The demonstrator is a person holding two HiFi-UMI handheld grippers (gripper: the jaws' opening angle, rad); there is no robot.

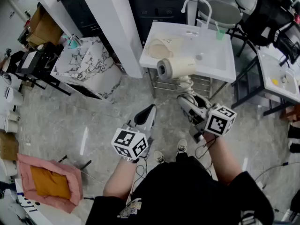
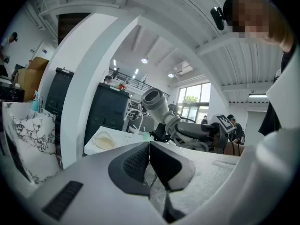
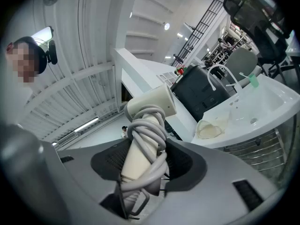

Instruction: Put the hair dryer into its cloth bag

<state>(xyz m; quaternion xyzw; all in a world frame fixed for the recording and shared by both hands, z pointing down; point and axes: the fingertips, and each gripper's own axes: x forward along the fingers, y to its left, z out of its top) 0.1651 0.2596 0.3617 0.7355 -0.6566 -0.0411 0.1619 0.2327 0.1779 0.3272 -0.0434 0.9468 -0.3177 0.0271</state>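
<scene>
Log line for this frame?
left gripper: shut, empty | right gripper: shut on hair dryer handle | cloth bag: lying on sink

- We count two grippers: the left gripper (image 1: 150, 109) and the right gripper (image 1: 186, 99).
- We see one hair dryer (image 1: 176, 68), with one cord (image 3: 149, 134) wound round its handle.
- We find one cloth bag (image 1: 161, 47).
- We count one washbasin (image 1: 220, 62) with one tap (image 1: 196, 3).
- We see one green cup (image 1: 220, 33).
- We count one pink cushion (image 1: 24, 170) and one marbled box (image 1: 89, 67).

An open industrial hall (part office): freestanding washbasin (image 1: 218, 60), office chairs (image 1: 269, 13), cardboard boxes (image 1: 44, 29).
</scene>
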